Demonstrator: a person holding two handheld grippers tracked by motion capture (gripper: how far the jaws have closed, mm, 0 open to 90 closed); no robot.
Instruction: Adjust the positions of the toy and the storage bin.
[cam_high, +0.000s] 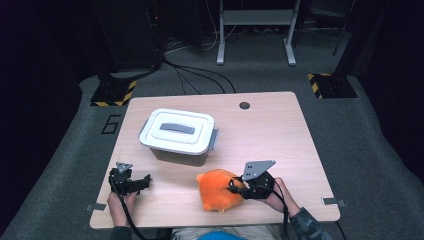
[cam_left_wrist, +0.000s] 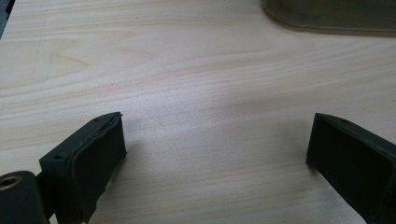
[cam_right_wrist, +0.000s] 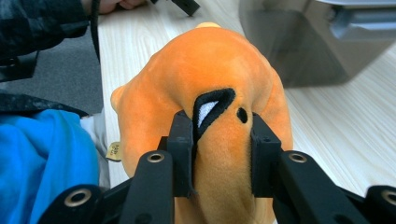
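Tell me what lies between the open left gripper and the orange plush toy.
Bare wooden tabletop: the high view shows nothing between the left gripper and the orange plush toy, which the right gripper clamps.

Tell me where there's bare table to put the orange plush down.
The widest free patch is the right half of the table, from the white lidded box across to the right edge. Another lies at the front, between the left gripper and the orange plush. It is tighter just in front of the box, near the right gripper.
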